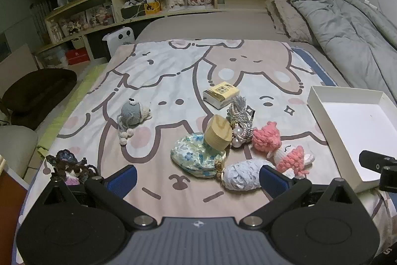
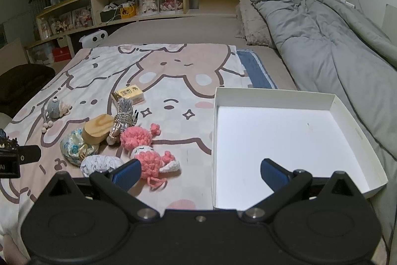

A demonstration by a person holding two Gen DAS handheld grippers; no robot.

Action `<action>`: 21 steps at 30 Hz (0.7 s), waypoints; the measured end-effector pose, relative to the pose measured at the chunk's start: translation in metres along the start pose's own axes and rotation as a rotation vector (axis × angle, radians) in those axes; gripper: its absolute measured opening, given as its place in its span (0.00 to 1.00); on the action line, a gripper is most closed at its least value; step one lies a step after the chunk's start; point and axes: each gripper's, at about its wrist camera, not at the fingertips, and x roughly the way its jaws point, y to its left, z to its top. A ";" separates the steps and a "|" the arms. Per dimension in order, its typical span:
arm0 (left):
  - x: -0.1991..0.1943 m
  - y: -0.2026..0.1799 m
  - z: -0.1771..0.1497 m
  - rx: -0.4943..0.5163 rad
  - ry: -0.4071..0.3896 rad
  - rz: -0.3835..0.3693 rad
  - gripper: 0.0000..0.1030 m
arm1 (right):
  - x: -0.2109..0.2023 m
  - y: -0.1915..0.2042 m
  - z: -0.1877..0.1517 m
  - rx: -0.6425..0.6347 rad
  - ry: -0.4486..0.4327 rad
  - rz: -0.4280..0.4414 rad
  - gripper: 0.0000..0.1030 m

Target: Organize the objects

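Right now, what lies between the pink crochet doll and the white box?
Only bare printed blanket. The right wrist view shows the pink crochet doll and white box apart with nothing between them.

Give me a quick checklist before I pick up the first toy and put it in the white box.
1. Left gripper open with nothing between its fingers: ok.
2. Right gripper open with nothing held: ok.
3. White box holds nothing, so there is room: ok.
4. Pink crochet doll lies nearest the box, close to the right gripper's left finger: ok.
5. Wooden cylinder rests on the floral pouch, so lifting the pouch first would tip it: not ok.
6. Whether the silver tassel charm is tangled with the doll: cannot tell.
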 end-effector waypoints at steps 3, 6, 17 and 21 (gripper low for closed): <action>0.001 0.000 0.000 -0.002 0.005 -0.001 1.00 | 0.000 0.000 0.000 -0.001 0.002 -0.001 1.00; 0.001 0.000 0.000 -0.004 0.008 0.000 1.00 | 0.000 0.000 0.000 0.000 0.004 0.000 1.00; 0.001 0.000 0.000 -0.006 0.011 -0.002 1.00 | 0.001 0.000 0.000 -0.004 0.015 -0.002 1.00; 0.001 0.000 0.000 -0.006 0.011 -0.003 1.00 | 0.002 0.000 0.000 -0.003 0.017 -0.001 1.00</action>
